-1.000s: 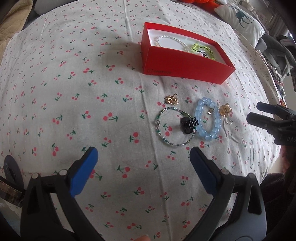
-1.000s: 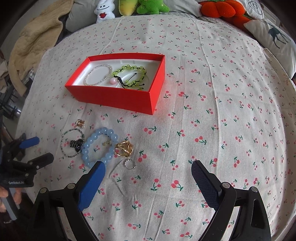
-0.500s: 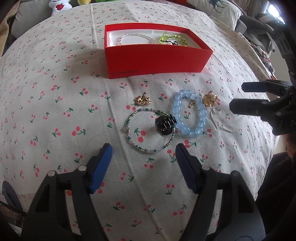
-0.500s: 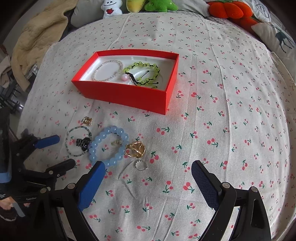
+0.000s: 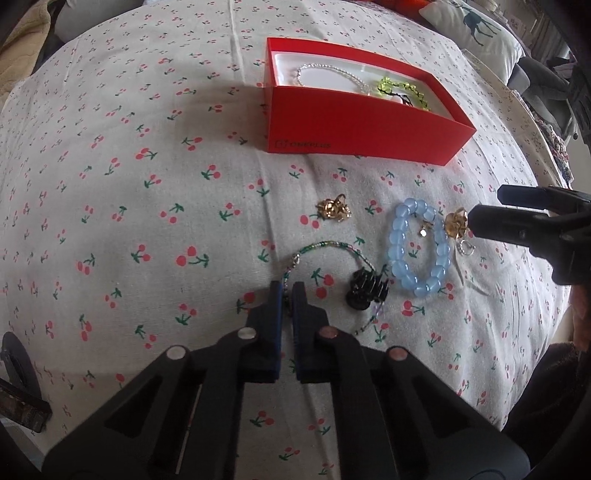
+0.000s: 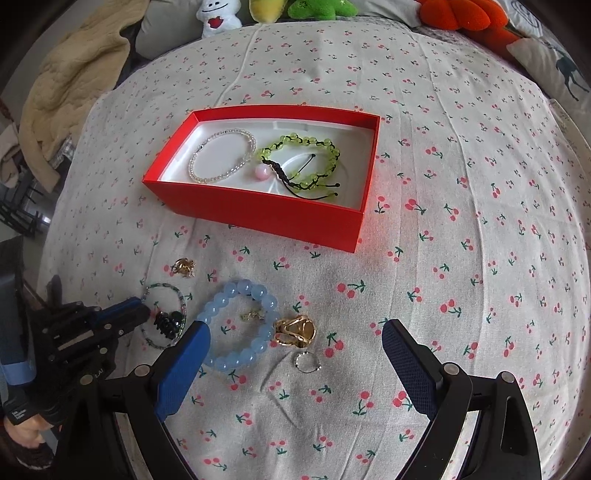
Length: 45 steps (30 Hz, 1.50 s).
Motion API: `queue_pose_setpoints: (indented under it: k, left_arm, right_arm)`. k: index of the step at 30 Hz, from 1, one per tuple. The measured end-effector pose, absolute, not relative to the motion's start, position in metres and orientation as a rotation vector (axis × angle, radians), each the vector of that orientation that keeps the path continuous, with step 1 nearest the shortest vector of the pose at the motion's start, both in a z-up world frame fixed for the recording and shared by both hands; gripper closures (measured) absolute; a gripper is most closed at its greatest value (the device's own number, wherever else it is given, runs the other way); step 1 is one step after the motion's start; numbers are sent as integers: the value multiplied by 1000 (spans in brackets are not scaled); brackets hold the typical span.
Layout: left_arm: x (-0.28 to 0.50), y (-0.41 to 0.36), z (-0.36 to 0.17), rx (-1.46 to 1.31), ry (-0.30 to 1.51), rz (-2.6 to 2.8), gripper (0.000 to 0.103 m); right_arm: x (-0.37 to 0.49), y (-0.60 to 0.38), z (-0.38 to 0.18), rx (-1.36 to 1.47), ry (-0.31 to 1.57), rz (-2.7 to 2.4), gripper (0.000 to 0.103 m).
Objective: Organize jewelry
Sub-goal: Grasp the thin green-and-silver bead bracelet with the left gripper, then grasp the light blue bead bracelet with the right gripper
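Observation:
My left gripper (image 5: 287, 291) is shut on the near-left edge of a thin green beaded bracelet (image 5: 325, 245) that lies on the cherry-print cloth. A black hair claw (image 5: 365, 291) rests on that bracelet's right side. Beside it lie a blue bead bracelet (image 6: 240, 328), a gold ring (image 6: 295, 330), a small silver ring (image 6: 307, 362) and a gold earring (image 5: 334, 210). My right gripper (image 6: 295, 339) hovers open over the gold ring and the blue bracelet, gripping nothing. The red box (image 6: 258, 210) behind holds a clear bead bracelet (image 6: 221, 158) and a lime-green corded bracelet (image 6: 306, 162).
A pink bead (image 6: 262, 171) sits in the box and a tiny charm (image 6: 253, 315) inside the blue bracelet. Plush toys (image 6: 218, 18) and a beige blanket (image 6: 70, 85) line the far edge of the bed. A deer-print pillow (image 6: 554, 62) lies at the right.
My left gripper's jaws went from wide open to shut, closing on the thin green bracelet. The right gripper drifted slightly closer to the blue bracelet and gold ring, still open.

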<state>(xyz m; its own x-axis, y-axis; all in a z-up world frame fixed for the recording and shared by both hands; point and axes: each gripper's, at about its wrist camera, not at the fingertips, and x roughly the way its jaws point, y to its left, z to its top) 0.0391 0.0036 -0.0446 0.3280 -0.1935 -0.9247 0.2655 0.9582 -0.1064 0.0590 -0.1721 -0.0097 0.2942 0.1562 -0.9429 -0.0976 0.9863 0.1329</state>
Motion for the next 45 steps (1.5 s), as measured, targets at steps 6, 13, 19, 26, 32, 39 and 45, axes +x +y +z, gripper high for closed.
queue_pose_setpoints:
  k: [6,13,19,26,32,39,45]
  left_arm:
    - [41,11,-41,89,1184,-257,99]
    - [41,15,-43,77,1193,-244,99]
    - [43,12,-44,73,1197,-241,99]
    - [43,14,-45,71,1198,-238,99]
    - [44,12,-47,87,1188,-230,99]
    - [43,14,-41,67,1180,-233,99]
    - [36,13,-28,47,1152,-260,99]
  right_arm:
    - [71,-160,-14,63,1265,231,29]
    - [81,-143,-32,5,1300,260,62]
    - [86,-131,-43,-71,1314,245,70]
    - [86,-120,-48,-130,1298,242,76]
    - [85,-111,-49,-161,1279,255,90]
    - [79,-110,-34,-118,1248,261,91]
    - [69,-116,-11,-64,1197,285,91]
